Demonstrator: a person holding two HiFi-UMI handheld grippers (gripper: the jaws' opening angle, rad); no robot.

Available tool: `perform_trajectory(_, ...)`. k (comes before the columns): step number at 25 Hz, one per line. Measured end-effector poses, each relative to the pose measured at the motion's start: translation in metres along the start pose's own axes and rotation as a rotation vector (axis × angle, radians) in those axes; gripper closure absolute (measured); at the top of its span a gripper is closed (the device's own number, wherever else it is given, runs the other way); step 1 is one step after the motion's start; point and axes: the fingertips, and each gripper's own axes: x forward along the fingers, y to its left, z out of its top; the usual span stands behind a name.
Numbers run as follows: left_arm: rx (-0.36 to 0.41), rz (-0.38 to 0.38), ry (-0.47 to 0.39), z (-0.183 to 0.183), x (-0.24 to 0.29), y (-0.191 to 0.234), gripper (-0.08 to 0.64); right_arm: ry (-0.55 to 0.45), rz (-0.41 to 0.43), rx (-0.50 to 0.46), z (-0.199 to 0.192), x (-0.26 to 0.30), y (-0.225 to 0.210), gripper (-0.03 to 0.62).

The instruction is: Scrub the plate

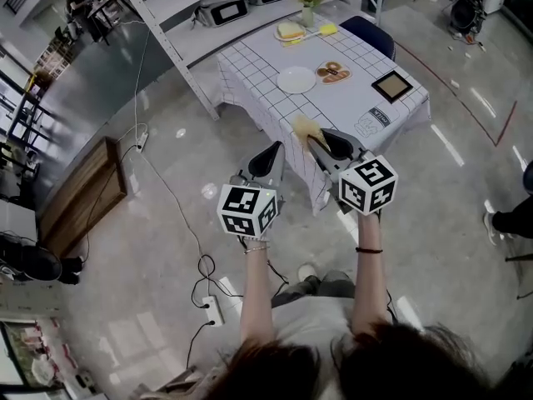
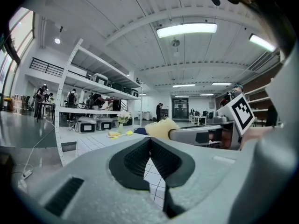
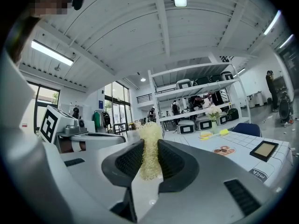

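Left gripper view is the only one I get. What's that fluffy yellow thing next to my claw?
Observer: It's a yellow scrubber. The right gripper view shows the right claw shut on it.
Operator: Where's the plate?
Observer: The head view shows a white plate on the checked table, ahead of the right claw.
Operator: Is anything on it?
Observer: It looks bare. A round thing with brown shapes lies beside it.

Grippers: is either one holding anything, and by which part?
The right gripper clamps a yellow fibrous scrubber by its lower part, the top poking out. The left gripper is shut on nothing.
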Motion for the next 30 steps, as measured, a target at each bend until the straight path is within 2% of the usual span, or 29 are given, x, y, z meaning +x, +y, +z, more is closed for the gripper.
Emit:
perform_trajectory(10, -0.013, -0.031, 0.02, -0.011, 0.022, 0.014, 0.549, 0.009, -0.045, 0.017, -0.007, 0.016, -0.025, 0.512)
perform_trajectory(16, -0.029, -0.036, 0.022, -0.008, 0.048, 0.031, 0.549, 0.016, -0.056, 0.019, 0.003, 0.037, -0.053, 0.512)
perform_trajectory(30, -0.081, -0.005, 0.05, -0.009, 0.115, 0.073, 0.549, 0.076, -0.004, 0.033, 0.008, 0.096, -0.104, 0.512)
